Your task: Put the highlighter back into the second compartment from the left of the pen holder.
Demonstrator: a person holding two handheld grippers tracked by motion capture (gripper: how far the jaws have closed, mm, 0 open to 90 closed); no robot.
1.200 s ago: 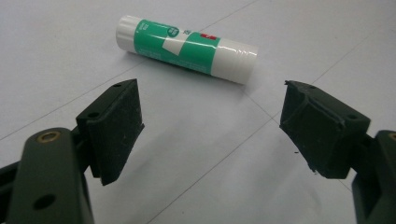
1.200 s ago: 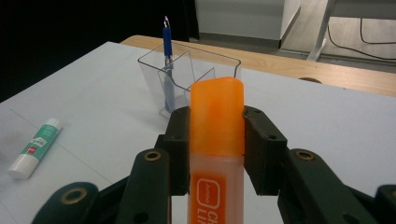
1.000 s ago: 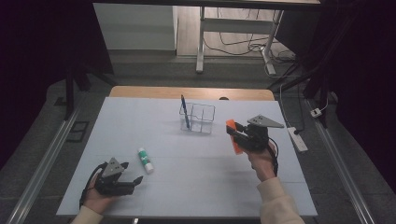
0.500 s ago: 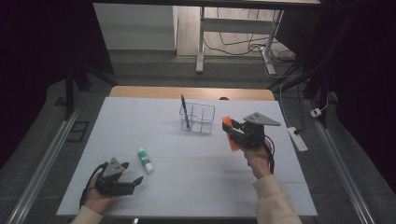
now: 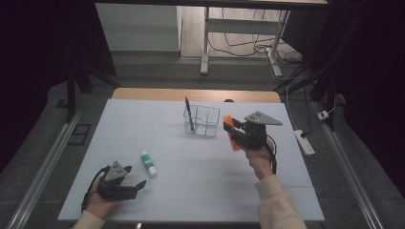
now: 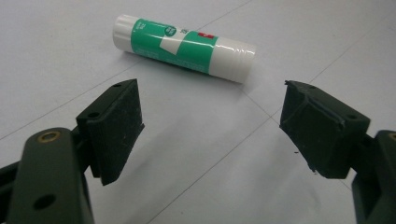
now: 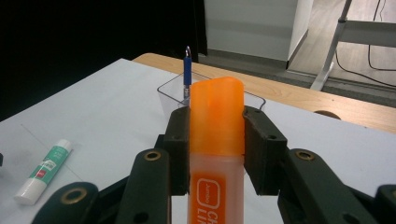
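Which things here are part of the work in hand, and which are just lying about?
In play:
- orange highlighter, clamped in the right gripper
- clear organiser with a blue pen standing in it
- glue stick lying in front of the open left gripper

Lying about:
- power strip on the floor beside the table
- cables beyond the table

We see an orange highlighter (image 7: pixel 216 140) with a paler, translucent body carrying an orange label with white lettering, between the black fingers (image 7: pixel 180 149) of the right gripper (image 5: pixel 237 135). The glue stick (image 6: pixel 183 47) is white with a green band, white markings and a small red patch. The left gripper (image 5: pixel 125 187) is black with a grey plate. A blue pen (image 5: pixel 189 114) stands in a clear holder (image 5: pixel 208 120). The surface (image 5: pixel 191 181) is pale blue-grey with thin lines, its far edge light wood.
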